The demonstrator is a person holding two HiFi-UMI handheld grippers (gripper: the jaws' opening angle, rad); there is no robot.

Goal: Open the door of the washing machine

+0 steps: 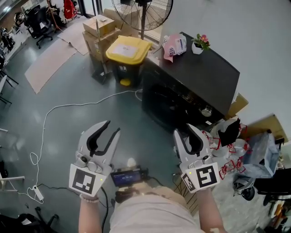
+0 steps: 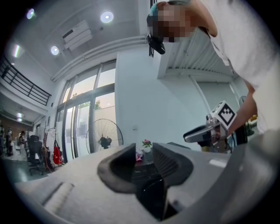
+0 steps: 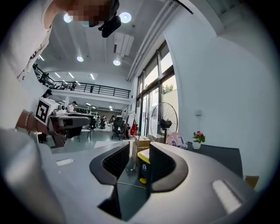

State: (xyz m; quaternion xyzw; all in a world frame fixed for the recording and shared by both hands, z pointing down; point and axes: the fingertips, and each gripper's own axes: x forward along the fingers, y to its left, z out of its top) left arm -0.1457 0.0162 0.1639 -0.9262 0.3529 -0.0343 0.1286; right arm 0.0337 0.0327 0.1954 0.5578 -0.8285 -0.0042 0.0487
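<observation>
The black washing machine [image 1: 200, 75] stands against the white wall. Its dark front with the door [image 1: 163, 103] faces the floor space ahead of me. The door looks closed. My left gripper [image 1: 112, 126] is held over the floor, left of the machine and short of it, open with nothing between its jaws. My right gripper [image 1: 184, 129] hovers near the machine's front lower corner, also open and empty. In the left gripper view the jaws [image 2: 143, 153] frame the dark machine [image 2: 144, 168]. In the right gripper view the machine's top [image 3: 218, 153] lies to the right of the jaws [image 3: 139, 153].
A yellow-lidded bin [image 1: 128, 50], a standing fan [image 1: 143, 13] and cardboard boxes [image 1: 97, 27] stand left of the machine. A pink bag [image 1: 175, 45] and a flower pot [image 1: 200, 43] rest on its top. A white cable [image 1: 50, 118] snakes across the floor. Bags and clutter [image 1: 236, 150] crowd the right.
</observation>
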